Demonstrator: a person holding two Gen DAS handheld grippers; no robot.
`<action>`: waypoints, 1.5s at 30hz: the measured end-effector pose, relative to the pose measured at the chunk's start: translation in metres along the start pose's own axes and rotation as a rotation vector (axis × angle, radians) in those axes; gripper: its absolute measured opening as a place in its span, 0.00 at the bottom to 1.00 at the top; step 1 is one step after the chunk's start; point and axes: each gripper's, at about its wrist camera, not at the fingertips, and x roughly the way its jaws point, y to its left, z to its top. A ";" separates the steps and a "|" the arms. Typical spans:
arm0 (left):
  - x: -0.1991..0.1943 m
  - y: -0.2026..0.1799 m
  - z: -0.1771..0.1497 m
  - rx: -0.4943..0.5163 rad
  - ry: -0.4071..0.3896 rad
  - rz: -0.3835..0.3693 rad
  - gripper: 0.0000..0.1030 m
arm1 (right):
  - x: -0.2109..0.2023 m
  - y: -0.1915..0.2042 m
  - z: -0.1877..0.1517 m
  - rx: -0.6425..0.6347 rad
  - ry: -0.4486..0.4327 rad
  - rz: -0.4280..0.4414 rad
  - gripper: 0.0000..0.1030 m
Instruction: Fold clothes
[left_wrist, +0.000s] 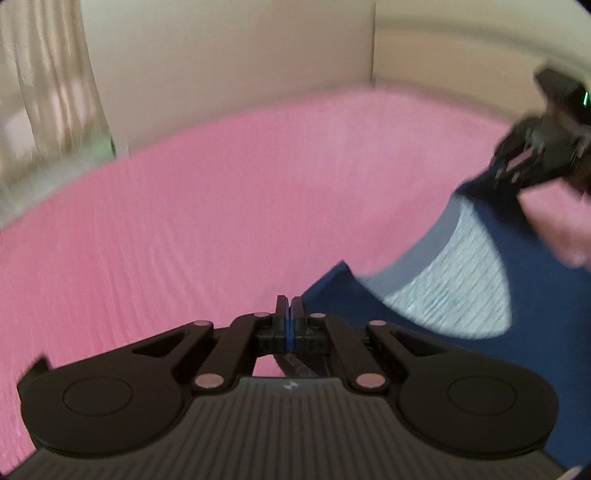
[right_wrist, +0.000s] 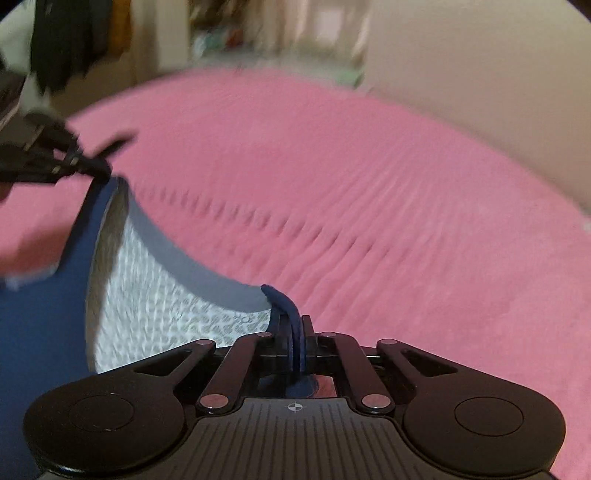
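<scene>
Left gripper (left_wrist: 289, 301) jaws pinching blue garment (left_wrist: 546, 295), right gripper (right_wrist: 295, 319) likewise.

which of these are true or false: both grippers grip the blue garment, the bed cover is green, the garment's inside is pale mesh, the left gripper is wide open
1. Both the left gripper and right gripper pinch the blue garment: true.
2. The bed cover is green: false, it is pink.
3. The garment's lining is pale mesh: true.
4. The left gripper is wide open: false, its fingers are closed on the fabric edge.
</scene>
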 end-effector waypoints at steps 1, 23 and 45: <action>-0.016 -0.004 0.002 0.000 -0.044 0.000 0.00 | -0.016 0.004 -0.002 0.011 -0.044 -0.019 0.01; -0.360 -0.228 -0.217 0.232 -0.188 -0.046 0.00 | -0.263 0.337 -0.249 -0.541 -0.242 -0.277 0.01; -0.346 -0.334 -0.303 0.620 0.004 0.070 0.26 | -0.290 0.408 -0.382 -0.493 -0.050 -0.289 0.64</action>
